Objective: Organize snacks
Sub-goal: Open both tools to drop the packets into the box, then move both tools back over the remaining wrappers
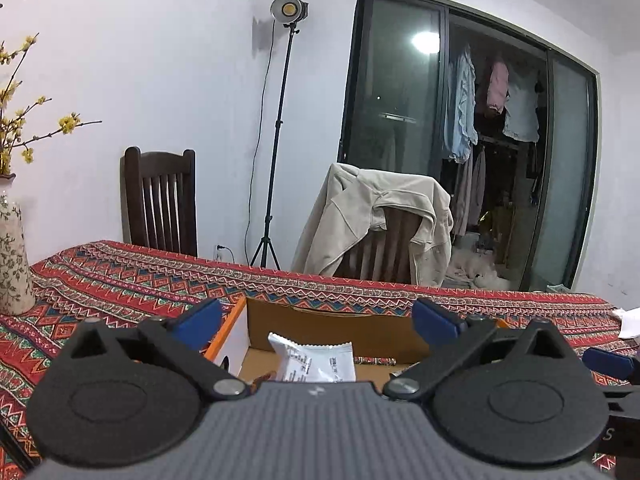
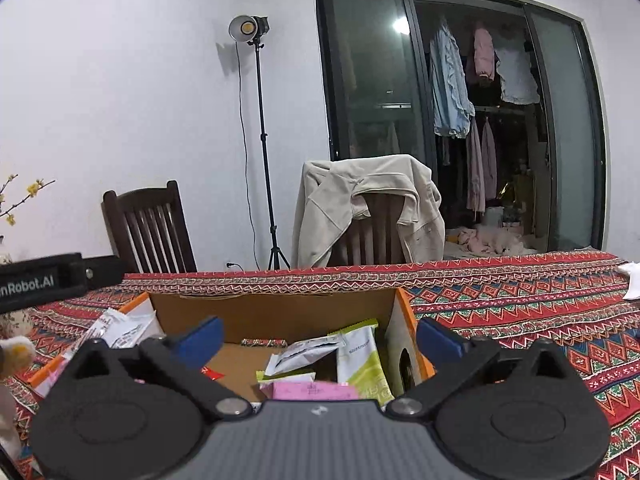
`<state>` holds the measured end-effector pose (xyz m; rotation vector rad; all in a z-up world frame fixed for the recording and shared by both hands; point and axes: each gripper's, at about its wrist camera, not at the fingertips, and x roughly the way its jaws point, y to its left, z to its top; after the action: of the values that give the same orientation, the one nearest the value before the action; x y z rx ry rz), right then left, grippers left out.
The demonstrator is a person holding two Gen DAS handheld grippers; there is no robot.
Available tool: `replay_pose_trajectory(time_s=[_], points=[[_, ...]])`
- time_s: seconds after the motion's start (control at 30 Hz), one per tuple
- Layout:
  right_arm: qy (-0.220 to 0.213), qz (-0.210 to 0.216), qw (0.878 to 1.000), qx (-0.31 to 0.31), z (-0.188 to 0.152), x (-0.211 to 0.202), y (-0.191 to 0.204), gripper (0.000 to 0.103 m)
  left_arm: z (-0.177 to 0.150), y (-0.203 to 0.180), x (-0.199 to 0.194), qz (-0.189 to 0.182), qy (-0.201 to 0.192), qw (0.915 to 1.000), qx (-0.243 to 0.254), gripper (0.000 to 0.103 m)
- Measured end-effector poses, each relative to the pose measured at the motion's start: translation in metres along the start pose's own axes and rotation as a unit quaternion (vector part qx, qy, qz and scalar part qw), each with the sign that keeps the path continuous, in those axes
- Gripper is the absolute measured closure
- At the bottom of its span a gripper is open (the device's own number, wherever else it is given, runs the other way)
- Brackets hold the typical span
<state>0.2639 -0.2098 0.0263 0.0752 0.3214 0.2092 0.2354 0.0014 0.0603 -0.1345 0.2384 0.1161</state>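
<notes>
An open cardboard box [image 1: 332,330] with orange edges sits on the patterned tablecloth, right in front of both grippers. In the left wrist view a white snack packet [image 1: 312,360] lies inside it. My left gripper [image 1: 318,320] is open and empty above the box. In the right wrist view the box [image 2: 280,312] holds several packets: a white and green one [image 2: 362,356], a silver one [image 2: 300,358] and a pink one [image 2: 308,392]. My right gripper [image 2: 320,334] is open and empty above them. More white packets [image 2: 120,330] lie at the box's left edge.
A floral vase [image 1: 14,256] with yellow branches stands at the table's left. Two dark chairs [image 1: 160,204] stand behind the table, one draped with a beige jacket [image 1: 380,220]. A light stand [image 1: 276,140] is by the wall. White paper [image 2: 634,280] lies at the far right.
</notes>
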Motion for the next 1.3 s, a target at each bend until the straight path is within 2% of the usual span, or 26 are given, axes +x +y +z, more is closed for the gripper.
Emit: replay_pose_trajectory(time_s=[0.43, 0.5, 0.7, 0.83, 1.03, 1.3], points=[[-0.001, 0.003, 1.000, 0.004, 0.001, -0.009, 0.001, 0.000, 0.004, -0.007, -0.005, 0.014, 0.005, 0.9996, 0.022, 0.000], [-0.001, -0.002, 1.000, 0.003, 0.004, -0.014, 0.001, 0.000, 0.009, -0.009, -0.012, 0.018, 0.004, 0.9995, 0.027, 0.000], [-0.014, -0.006, 1.000, 0.002, 0.019, -0.047, 0.006, 0.000, 0.028, -0.010, -0.051, -0.007, -0.018, 0.9996, 0.021, 0.000], [-0.020, 0.003, 1.000, -0.004, 0.025, -0.072, 0.011, 0.000, 0.031, -0.008, -0.073, -0.020, -0.014, 0.9993, 0.027, 0.000], [-0.004, 0.022, 0.999, -0.026, 0.019, -0.099, 0.022, 0.000, 0.020, 0.006, -0.096, -0.023, 0.003, 0.9992, 0.032, 0.000], [0.029, 0.034, 0.997, -0.062, -0.019, -0.125, 0.042, 0.000, -0.015, 0.035, -0.119, -0.015, 0.032, 0.9984, 0.044, 0.000]])
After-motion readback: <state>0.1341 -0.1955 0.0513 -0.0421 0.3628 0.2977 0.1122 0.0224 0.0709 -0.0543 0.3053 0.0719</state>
